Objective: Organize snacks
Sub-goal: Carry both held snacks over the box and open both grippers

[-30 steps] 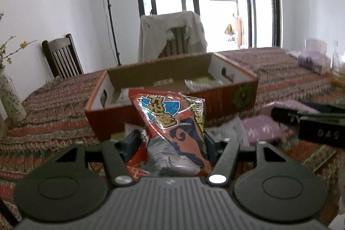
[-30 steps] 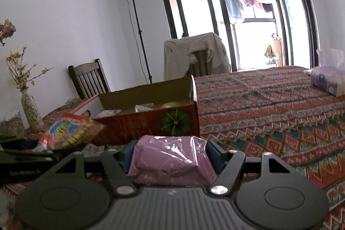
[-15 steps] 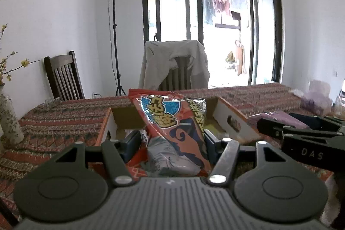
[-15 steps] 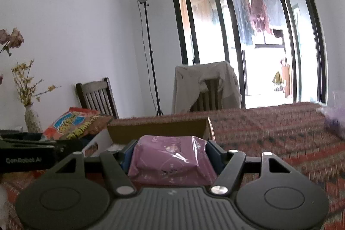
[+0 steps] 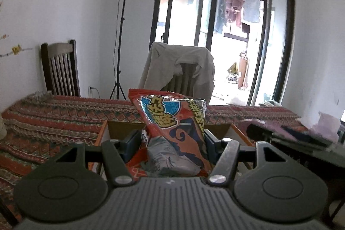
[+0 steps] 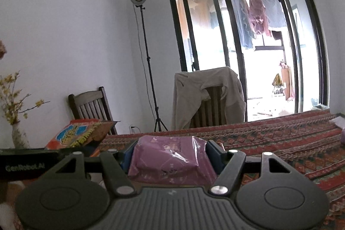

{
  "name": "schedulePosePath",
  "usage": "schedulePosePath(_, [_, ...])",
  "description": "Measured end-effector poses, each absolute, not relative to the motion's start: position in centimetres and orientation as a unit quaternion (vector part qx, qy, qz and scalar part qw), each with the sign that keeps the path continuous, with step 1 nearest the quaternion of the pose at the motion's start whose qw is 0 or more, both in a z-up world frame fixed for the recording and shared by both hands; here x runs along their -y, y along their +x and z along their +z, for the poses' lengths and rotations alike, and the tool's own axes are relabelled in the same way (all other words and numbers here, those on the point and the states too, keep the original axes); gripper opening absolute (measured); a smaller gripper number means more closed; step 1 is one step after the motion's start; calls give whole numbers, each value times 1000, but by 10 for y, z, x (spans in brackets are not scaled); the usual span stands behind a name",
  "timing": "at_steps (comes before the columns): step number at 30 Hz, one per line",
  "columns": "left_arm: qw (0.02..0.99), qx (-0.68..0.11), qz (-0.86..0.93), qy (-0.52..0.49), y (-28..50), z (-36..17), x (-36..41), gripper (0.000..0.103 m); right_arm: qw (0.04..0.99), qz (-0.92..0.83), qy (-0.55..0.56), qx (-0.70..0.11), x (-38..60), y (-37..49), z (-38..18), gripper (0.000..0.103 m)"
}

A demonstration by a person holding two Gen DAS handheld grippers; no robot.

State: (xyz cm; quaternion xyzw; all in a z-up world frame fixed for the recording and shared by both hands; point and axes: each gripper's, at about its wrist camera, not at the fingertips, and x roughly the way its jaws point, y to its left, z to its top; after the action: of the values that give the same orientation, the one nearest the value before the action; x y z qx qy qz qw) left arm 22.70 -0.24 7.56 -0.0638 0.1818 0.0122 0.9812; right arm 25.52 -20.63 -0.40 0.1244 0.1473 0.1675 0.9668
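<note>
right now both hands are mid-carry, each bringing a snack toward the cardboard box (image 5: pixel 120 129) on the patterned tablecloth (image 5: pixel 54 120). the left gripper (image 5: pixel 171 141) has its jaws partway closed and pressed on both sides of a red snack bag (image 5: pixel 172 122), which stands upright between them and hides most of the box behind it. the right gripper (image 6: pixel 172 153) is likewise partway closed, clamped on a pink wrapped pack (image 6: pixel 170 158) that lies flat between its blue pads. from the right wrist view, the left gripper and its red bag appear at the far left, close beside. only the near rim and an orange side edge of the box show, just beyond the red bag; its inside is hidden. the step in hand looks like transport to the box, and the next move probably calls for tipping each gripper downward over the open top, lowering, then spreading the jaws so each packet drops inside. compared with a second earlier, both views have lifted: the box, once large and seen from slightly above with its contents visible, now sits low and mostly covered, while the wall, lamp stand (image 5: pixel 120 36) and window fill more of the view. the grips on both snacks look unchanged.
</note>
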Motion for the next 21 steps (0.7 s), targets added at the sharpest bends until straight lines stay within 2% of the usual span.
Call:
schedulePosePath(7, [979, -171, 31, -101, 259, 60, -21, 63, 963, 164, 135, -165, 202, 284, -38, 68])
schedulePosePath(11, [973, -203, 26, -105, 273, 43, -29, 62, 960, 164, 135, -180, 201, 290, -48, 68])
schedulePosePath(21, [967, -227, 21, -115, 281, 24, -34, 62, 960, 158, 118, -201, 191, 293, -59, 68])
